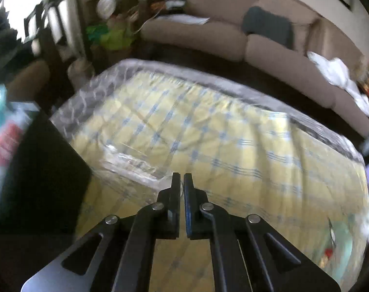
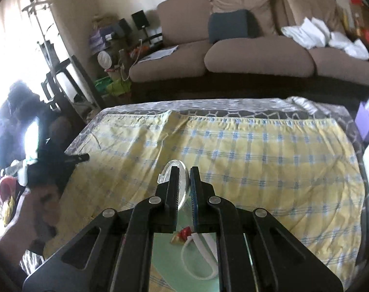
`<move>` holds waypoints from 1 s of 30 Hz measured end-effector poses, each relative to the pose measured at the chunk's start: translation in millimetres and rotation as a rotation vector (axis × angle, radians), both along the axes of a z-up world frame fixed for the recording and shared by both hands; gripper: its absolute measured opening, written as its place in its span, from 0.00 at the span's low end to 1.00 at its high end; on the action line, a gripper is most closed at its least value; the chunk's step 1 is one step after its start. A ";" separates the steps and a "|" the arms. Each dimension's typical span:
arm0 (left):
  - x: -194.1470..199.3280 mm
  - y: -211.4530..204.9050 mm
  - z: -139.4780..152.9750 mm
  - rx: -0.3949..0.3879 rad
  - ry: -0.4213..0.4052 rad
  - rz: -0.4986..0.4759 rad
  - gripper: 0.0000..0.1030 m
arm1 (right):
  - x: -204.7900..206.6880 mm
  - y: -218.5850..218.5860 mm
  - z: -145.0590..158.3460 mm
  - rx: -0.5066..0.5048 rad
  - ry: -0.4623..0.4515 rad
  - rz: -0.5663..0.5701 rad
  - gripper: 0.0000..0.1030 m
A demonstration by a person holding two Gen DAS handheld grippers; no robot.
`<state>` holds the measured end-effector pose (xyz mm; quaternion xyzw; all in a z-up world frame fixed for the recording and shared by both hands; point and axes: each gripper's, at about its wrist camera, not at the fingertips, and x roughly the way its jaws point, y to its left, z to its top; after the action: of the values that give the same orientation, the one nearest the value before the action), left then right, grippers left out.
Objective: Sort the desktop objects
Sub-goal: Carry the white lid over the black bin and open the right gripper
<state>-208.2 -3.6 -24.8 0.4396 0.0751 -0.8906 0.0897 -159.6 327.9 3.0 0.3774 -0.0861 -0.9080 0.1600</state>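
Right wrist view puts us mid-carry. Our right claw (image 2: 184,174) is clenched on a small clear disc (image 2: 182,182), something like a transparent lid or a roll of tape; glare and the claw's own fingers hide too much of it for us to say which. It is held on edge between the pads, its rounded rim poking out above the left finger, lifted off the yellow checked cloth (image 2: 257,146) that covers the desk (image 2: 135,108).

Directly beneath the claw lies a pale green tray (image 2: 165,255), already holding a white cord (image 2: 199,250) looped on itself and a small red and gold wrapper (image 2: 182,234). We judge the step in hand to be delivery of the disc to that tray, so the next move calls for drawing back and down over the bare green part, clear of the cord, before loosening the grip; a disc on edge may roll, so it wants laying flat.

Left wrist view is smeared by motion. Our left claw (image 1: 182,177) has its fingers nearly together with nothing visibly between them, hanging over the cloth close to a crumpled clear plastic sheet (image 1: 133,155). The tray's edge shows at the lower right there.
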 end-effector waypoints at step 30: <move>279.6 -254.5 155.7 0.188 0.406 0.218 0.02 | 73.7 -263.3 92.1 -0.303 0.015 0.433 0.08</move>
<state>71.4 -258.1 130.9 0.2472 0.2212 -0.9348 0.1272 -86.0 64.5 95.1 0.3520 -0.1370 -0.8322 0.4060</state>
